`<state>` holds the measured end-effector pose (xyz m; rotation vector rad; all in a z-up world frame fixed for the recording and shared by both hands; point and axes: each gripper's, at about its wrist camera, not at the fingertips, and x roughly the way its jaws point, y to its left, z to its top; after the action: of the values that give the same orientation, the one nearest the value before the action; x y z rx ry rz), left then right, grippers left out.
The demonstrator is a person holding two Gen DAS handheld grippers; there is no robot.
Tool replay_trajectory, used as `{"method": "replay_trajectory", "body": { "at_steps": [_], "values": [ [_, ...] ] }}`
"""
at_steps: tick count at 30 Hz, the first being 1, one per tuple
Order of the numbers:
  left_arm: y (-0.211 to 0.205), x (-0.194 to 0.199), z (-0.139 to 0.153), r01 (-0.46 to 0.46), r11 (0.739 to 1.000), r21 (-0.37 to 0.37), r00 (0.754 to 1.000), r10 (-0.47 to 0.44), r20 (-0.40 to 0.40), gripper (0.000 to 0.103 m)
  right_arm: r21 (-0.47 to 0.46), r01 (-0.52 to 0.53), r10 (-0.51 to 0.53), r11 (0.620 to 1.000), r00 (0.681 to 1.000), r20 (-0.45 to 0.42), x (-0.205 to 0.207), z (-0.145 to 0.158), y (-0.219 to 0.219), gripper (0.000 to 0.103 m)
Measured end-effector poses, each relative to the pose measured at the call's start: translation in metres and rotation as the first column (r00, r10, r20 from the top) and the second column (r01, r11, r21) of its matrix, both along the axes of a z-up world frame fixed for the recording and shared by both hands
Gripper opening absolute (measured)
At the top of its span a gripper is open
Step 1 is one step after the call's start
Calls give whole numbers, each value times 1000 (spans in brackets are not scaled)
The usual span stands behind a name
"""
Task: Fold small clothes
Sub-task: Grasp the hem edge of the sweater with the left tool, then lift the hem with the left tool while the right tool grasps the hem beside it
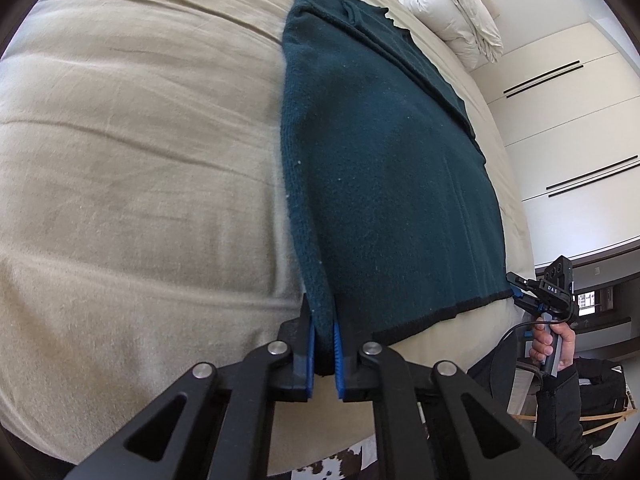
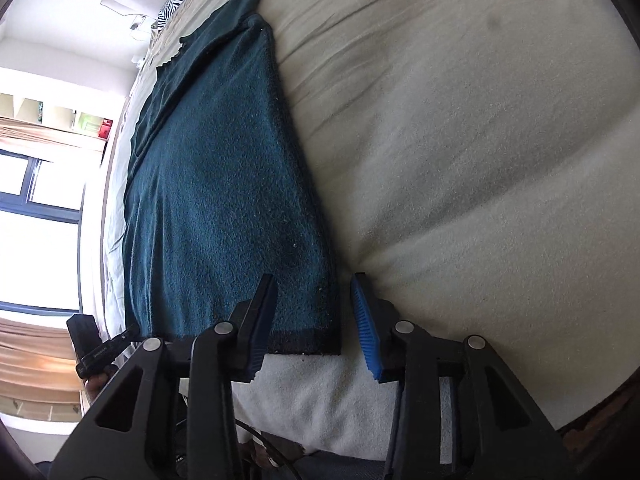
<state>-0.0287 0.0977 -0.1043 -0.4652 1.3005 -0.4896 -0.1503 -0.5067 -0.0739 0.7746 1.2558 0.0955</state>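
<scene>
A dark teal knitted sweater (image 1: 380, 168) lies flat on the beige bed, folded lengthwise, its black hem toward me. My left gripper (image 1: 323, 340) is shut on the sweater's near left hem corner. In the right wrist view the sweater (image 2: 216, 200) lies left of centre, and my right gripper (image 2: 314, 320) is open, its jaws straddling the near right hem corner without pinching it. The right gripper also shows in the left wrist view (image 1: 520, 286) at the hem's right corner, held by a hand.
The beige bed cover (image 1: 140, 180) spreads wide to the left of the sweater and to its right (image 2: 480, 160). A rolled white duvet (image 1: 452, 8) lies at the far end. White wardrobe doors (image 1: 580, 120) and a window (image 2: 36, 200) flank the bed.
</scene>
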Motion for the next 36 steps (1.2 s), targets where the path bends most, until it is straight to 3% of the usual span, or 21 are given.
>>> {"method": "replay_trajectory", "body": {
  "at_steps": [2, 6, 11, 15, 23, 29, 36],
  "values": [
    [3, -2, 0, -6, 1000, -13, 1000, 6, 2, 9, 16, -2, 2, 1000, 1000, 0, 1, -1, -1, 30],
    [5, -5, 1, -6, 1000, -20, 1000, 6, 13, 8, -5, -36, 36, 999, 999, 0, -2, 0, 8, 10],
    [9, -6, 7, -20, 999, -49, 999, 22, 33, 8, -16, -21, 21, 1000, 999, 50, -8, 11, 16, 7],
    [20, -4, 17, -57, 990, -131, 997, 64, 47, 7, 3, -2, 1, 1000, 991, 137, -9, 31, 19, 7],
    [42, 12, 53, -131, 934, -334, 980, 173, 100, 7, 73, 40, -59, 997, 958, 280, 7, 75, 19, 7],
    [43, 30, 69, -157, 895, -416, 969, 220, 107, 7, 123, 60, -97, 991, 943, 319, 30, 83, 19, 7],
    [51, 47, 67, -207, 845, -493, 958, 278, 75, 7, 141, 75, -123, 987, 920, 372, 60, 97, 19, 7]
  ]
}}
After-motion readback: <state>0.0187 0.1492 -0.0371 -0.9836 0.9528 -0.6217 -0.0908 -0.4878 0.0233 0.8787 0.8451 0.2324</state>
